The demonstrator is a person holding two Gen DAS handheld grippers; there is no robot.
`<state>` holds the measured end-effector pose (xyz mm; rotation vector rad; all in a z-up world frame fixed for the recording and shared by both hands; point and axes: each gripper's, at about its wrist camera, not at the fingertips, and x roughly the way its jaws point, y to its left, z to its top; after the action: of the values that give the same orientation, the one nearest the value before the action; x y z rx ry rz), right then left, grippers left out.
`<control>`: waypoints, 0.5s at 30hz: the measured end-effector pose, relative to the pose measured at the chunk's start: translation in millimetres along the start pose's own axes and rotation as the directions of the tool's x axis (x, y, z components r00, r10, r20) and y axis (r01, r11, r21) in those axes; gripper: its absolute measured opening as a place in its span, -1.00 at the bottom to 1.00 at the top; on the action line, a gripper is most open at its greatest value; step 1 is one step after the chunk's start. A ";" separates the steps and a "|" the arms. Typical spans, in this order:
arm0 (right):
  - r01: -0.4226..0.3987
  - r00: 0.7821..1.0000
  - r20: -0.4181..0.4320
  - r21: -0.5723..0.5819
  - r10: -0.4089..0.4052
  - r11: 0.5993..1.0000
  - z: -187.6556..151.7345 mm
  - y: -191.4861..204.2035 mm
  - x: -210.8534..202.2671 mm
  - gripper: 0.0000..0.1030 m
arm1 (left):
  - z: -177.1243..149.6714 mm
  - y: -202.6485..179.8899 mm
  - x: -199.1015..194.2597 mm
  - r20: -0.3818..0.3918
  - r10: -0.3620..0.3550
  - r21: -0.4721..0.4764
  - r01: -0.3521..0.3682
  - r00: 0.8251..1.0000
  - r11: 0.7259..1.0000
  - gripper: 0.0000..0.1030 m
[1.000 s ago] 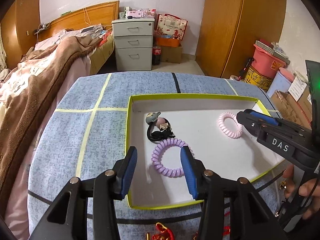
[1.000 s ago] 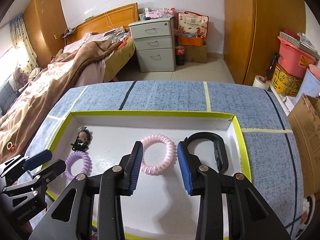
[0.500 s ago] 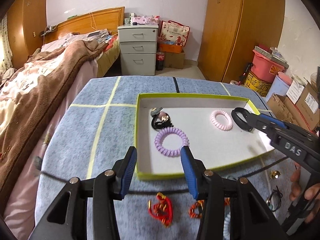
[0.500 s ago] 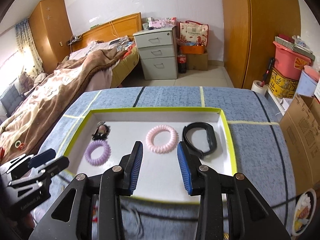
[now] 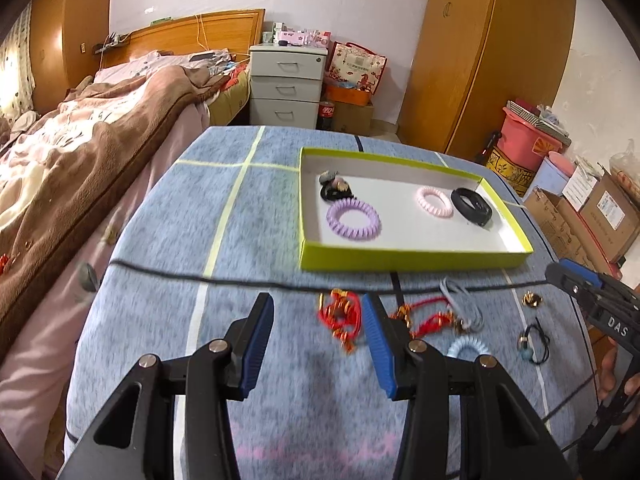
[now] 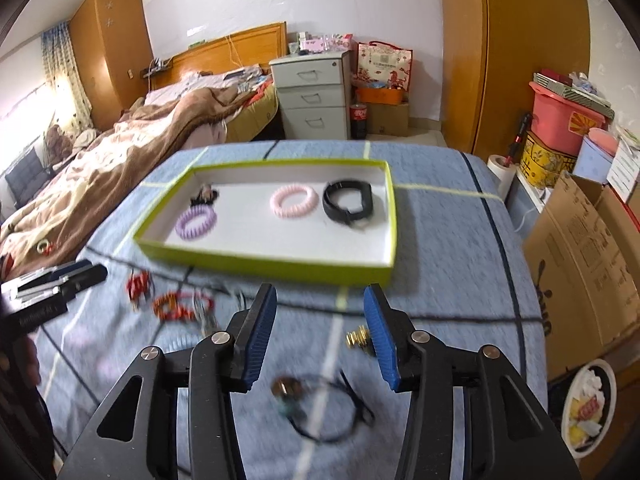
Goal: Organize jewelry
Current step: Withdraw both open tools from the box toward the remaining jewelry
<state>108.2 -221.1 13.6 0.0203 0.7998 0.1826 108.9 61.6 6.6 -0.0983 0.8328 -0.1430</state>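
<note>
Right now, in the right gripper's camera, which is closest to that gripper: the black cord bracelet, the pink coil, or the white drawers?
1. Black cord bracelet, on the cloth under the right gripper.
2. Pink coil, inside the green tray.
3. White drawers, by the far wall.

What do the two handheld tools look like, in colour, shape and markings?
Both the left tool and the right tool have black angular frames with silver rivets and two flat fingers with ribbed blue pads. The right tool's side bears white letters "DAS".
</note>
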 end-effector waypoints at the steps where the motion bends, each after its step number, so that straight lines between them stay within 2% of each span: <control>1: 0.004 1.000 -0.002 -0.003 -0.004 1.000 -5.0 -1.6 -2.8 -0.09 | -2.6 1.2 -0.9 -0.002 0.007 -0.001 -0.007 1.000 1.000 -0.07; 5: -0.003 1.000 -0.005 -0.001 0.003 1.000 -21.7 -5.8 -11.4 -0.09 | -15.2 5.8 -6.1 -0.006 -0.005 -0.015 0.005 1.000 1.000 -0.07; 15: -0.065 0.993 -0.101 -0.022 0.062 0.998 -52.3 11.5 8.3 -0.10 | -34.9 9.4 -10.5 -0.020 0.001 -0.027 -0.002 1.000 1.000 -0.07</control>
<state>74.7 -211.0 -27.7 0.0129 0.8979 0.2557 76.8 71.5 -10.5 -0.1213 0.8543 -0.1315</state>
